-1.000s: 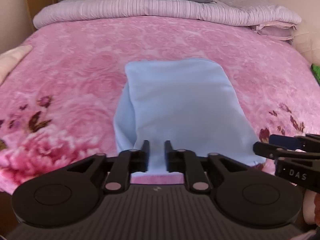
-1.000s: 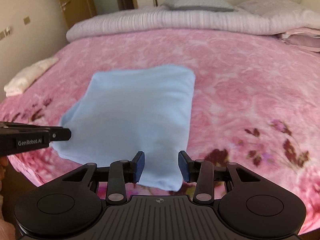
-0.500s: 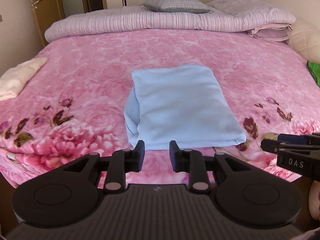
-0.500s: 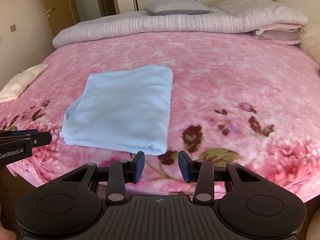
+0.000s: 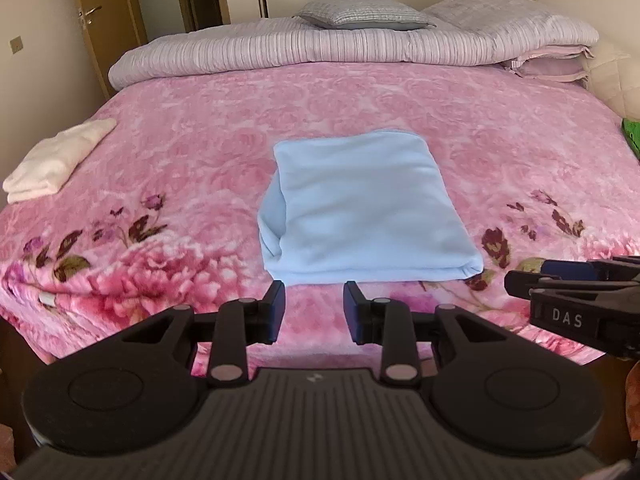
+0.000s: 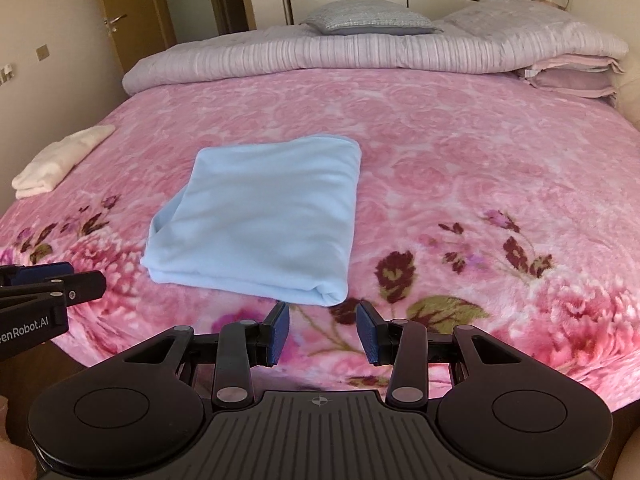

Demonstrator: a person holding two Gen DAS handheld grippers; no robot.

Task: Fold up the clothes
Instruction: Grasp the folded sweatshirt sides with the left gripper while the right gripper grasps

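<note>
Bed: a big bed with a pink fuzzy flower blanket [image 5: 200, 152] fills both views.
Quilt: a long pale purple striped quilt [image 5: 320, 46] lies rolled along the far end of the bed, at 12 o'clock.
Pillows: a grey checked pillow [image 5: 366, 12] sits on top of the quilt; more pale purple pillows [image 5: 548, 64] are stacked at 1 o'clock.
Blue cloth: a light blue soft folded cloth [image 5: 364, 208] lies flat on the pink blanket, near the close edge of the bed. It is a neat square shape with the layers showing on its left side. In the right wrist view the same cloth [image 6: 260, 216] sits toward 11 o'clock.
Cream cloth: a small cream folded cloth [image 5: 56, 160] lies at the bed's left edge, at 10 o'clock, well apart from the blue one.
Left tool: the left tool [image 5: 314, 306] is let go, its two fingers spread with nothing between them. It hangs just short of the blue cloth's near edge, not touching.
Right tool: the right tool [image 6: 322, 330] is also let go, with blue pads [image 6: 280, 328] apart and nothing between them, near the cloth's close right corner.
</note>
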